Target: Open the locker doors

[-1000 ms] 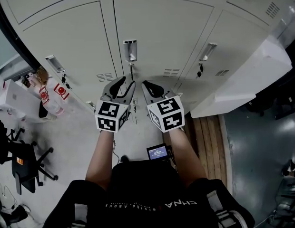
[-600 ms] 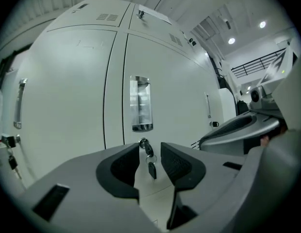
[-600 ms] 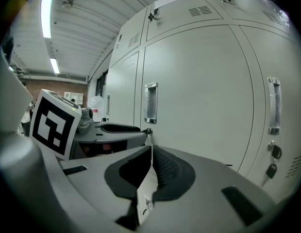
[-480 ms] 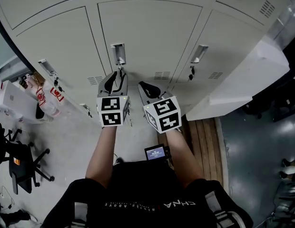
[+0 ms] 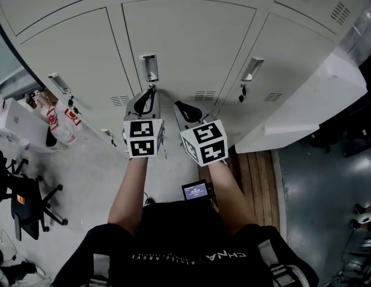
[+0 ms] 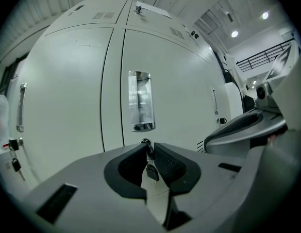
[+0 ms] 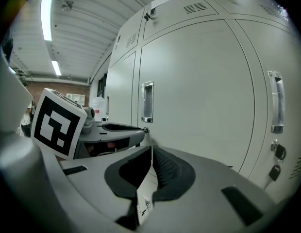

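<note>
1. Pinching comes first: our left gripper has just been closing, and its jaws now sit clamped on the key. The key is stuck in the lock just below the handle of the middle locker door.
2. Our right gripper has its jaws together w/ nothing btwn them. It hangs just beside the left one, near the same door, and no contact shows.
3. The door is shut, as are the neighbours in view, so the task is barely begun.
4. To do it well, we reckon: keep the pinch square on the key head, twist about the key's own axis w/o levering sideways, then draw the door outward.
5. A small dark fob dangles btwn the jaws lower down; we'd keep it out of the pinch.
6. Hard to tell:
   - The lock face is hidden behind the jaw tips.
   - The head view shows only the gripper's top, so no key is visible there.
   - We can't say if the door is locked, or which way the key turns.
</note>
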`<state>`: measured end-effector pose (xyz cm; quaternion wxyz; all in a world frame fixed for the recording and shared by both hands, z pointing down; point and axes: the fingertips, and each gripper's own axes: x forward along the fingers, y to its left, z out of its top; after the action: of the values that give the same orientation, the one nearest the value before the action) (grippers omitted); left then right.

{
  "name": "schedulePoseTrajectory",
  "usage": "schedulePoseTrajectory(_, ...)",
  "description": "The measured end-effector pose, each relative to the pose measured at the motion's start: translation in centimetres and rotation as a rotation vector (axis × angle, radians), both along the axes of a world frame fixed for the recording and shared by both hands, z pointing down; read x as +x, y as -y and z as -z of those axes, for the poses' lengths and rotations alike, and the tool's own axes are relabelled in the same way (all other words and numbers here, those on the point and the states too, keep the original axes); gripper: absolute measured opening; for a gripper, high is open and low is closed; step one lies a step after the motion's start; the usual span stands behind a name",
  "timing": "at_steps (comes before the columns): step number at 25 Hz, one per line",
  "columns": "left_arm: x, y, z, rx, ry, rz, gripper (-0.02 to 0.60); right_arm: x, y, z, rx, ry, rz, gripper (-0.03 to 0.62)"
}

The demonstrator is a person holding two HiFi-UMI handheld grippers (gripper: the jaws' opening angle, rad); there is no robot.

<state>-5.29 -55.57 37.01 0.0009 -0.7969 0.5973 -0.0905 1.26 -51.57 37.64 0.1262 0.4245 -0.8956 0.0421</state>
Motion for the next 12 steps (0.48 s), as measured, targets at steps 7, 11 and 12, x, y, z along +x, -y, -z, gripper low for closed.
schedulePoseTrajectory(7,0.15,0.01,-0.13,0.006,0.115,-0.028,0.057,0.07,0.2,-0.1,-0.011,0.02,-0.021,0.037)
schedulePoseTrajectory(11,0.35,-0.01,-0.5,0.018,0.235,-0.058,0.057,0.19,0.24,-0.03,-0.017,0.031,-0.036,0.037)
schedulePoseTrajectory(12,0.37,-0.03,-0.53,0.023,0.269,-0.065,0.057,0.17,0.22,0.0,-0.018,0.033,-0.039,0.037)
